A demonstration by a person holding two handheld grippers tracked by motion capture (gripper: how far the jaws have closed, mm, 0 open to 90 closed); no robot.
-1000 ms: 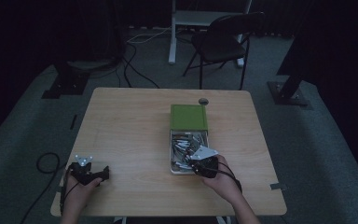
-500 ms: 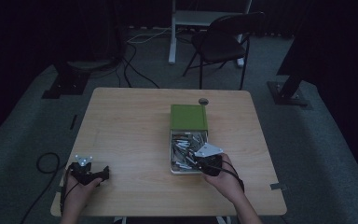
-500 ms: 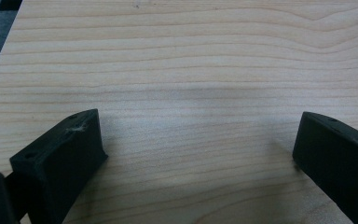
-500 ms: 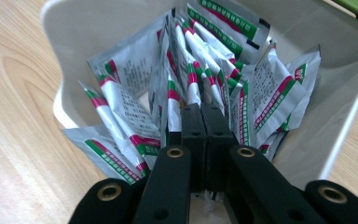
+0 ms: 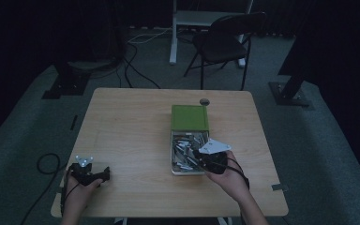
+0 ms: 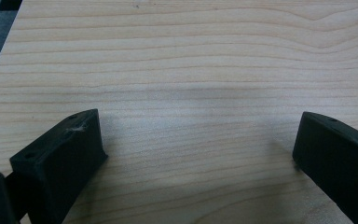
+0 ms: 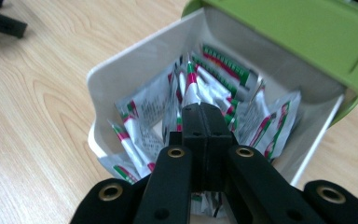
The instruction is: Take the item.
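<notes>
My right gripper (image 7: pixel 204 112), jaws pressed together on one white foil sachet (image 7: pixel 184 91), sits over the white plastic box with green lid (image 5: pixel 190 118). Nothing removed yet; all sachets remain inside the box. Left gripper (image 6: pixel 193 154) wide open, empty, well left of the box.

We see the table (image 5: pixel 136 126) with the box (image 5: pixel 174 161) right of its middle, its lid (image 5: pixel 190 117) slid toward the far edge, and the packets (image 5: pixel 183 149) lying inside its near half; a small round thing (image 5: pixel 204 101) sits on the table just behind the lid. We find the right gripper (image 5: pixel 205 161) over the box's near right corner; the left gripper (image 5: pixel 104 174) rests at the near left corner, well apart from the box; a chair (image 5: pixel 225 44) stands on the floor behind the table.
</notes>
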